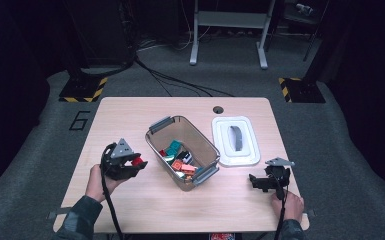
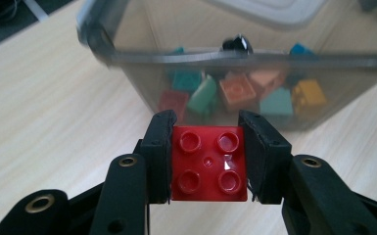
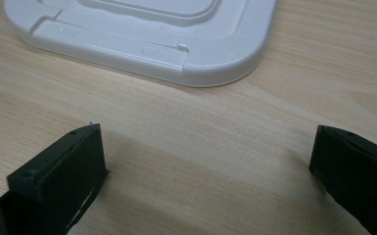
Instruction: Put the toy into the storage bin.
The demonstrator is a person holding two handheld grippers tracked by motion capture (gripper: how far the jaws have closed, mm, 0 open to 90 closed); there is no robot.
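Note:
A red four-stud brick [image 2: 208, 164] sits clamped between both pads of my left gripper [image 2: 208, 161], lifted off the table just left of the clear bin [image 1: 156, 142]. From above, that left gripper [image 1: 136, 163] and its red brick [image 1: 138, 161] hang beside the bin's left wall. Inside the bin lie several bricks [image 2: 235, 93] in red, teal, orange and yellow. My right gripper [image 1: 258, 182] stands open near the table's front right, with bare wood between its jaws [image 3: 205, 171]. A white lid [image 3: 142, 34] lies flat just beyond it.
The white lid [image 1: 252, 145] with a grey handle lies right of the bin. A cable hole [image 1: 218, 109] marks the table's far edge. Bare wood stretches along the front and left of the table [image 1: 145, 205]. Stands and cables occupy the floor behind.

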